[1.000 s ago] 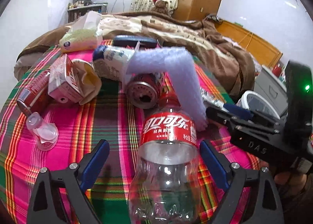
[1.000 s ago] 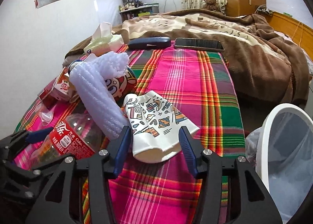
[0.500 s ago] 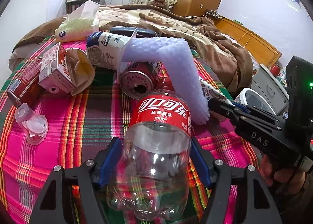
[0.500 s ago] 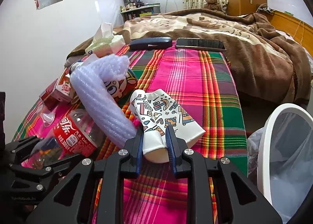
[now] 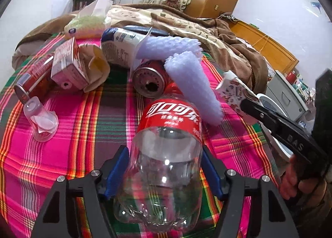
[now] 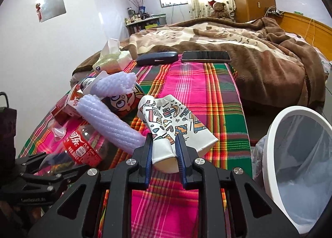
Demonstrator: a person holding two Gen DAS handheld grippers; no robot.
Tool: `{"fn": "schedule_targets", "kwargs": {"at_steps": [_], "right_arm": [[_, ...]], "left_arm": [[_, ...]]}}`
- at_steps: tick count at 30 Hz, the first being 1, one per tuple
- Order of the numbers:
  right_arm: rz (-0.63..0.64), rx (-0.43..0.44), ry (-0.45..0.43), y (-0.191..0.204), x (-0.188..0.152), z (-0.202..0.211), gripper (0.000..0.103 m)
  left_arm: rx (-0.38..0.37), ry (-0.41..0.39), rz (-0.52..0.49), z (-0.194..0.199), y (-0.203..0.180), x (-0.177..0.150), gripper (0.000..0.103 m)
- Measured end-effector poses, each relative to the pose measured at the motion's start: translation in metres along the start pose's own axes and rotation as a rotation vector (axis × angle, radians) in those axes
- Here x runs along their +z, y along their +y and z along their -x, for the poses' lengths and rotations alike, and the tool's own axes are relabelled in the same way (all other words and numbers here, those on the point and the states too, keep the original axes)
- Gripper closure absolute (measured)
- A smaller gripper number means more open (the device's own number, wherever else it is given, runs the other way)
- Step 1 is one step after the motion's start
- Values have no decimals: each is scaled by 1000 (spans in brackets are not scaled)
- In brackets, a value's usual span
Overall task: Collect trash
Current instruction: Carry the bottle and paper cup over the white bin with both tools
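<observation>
Fingers [image 5: 116, 173] of the left gripper [image 5: 165, 172] clamp one empty cola bottle [image 5: 166, 161] lying on the plaid-covered table [image 5: 72, 130]. Right gripper [image 6: 164, 155] fingers pinch one flattened patterned paper cup [image 6: 172, 121]. Also counted there: two cans, one foam sleeve [image 5: 193, 80], one white bin [image 6: 276, 134] alongside.

Cola bottle [image 5: 166, 167] cap end hidden behind foam sleeve [image 5: 193, 84]; bin [image 6: 298, 167] cut off by right-view edge; shelf items [image 6: 139, 16] too small to tell
</observation>
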State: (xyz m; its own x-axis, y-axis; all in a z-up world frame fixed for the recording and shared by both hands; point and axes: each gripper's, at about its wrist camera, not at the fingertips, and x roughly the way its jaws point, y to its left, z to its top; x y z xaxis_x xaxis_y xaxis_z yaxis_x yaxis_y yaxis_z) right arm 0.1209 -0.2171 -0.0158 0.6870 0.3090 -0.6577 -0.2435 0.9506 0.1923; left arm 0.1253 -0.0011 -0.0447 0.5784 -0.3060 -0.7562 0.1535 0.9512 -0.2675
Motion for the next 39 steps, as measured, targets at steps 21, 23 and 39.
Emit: {"fn": "schedule_targets", "kwargs": {"at_steps": [21,23,39], "right_arm": [[-25,16,-28,-2,-6,14,82],[-27,20,-35,-3,-6,18,82],[-58,2,-124,-10,0,60,82]], "left_arm": [[21,-21,1,9,-2,5,39],[17,-37,0,17,-3,3,39],[21,-176,-15,78,-22,16,39]]}}
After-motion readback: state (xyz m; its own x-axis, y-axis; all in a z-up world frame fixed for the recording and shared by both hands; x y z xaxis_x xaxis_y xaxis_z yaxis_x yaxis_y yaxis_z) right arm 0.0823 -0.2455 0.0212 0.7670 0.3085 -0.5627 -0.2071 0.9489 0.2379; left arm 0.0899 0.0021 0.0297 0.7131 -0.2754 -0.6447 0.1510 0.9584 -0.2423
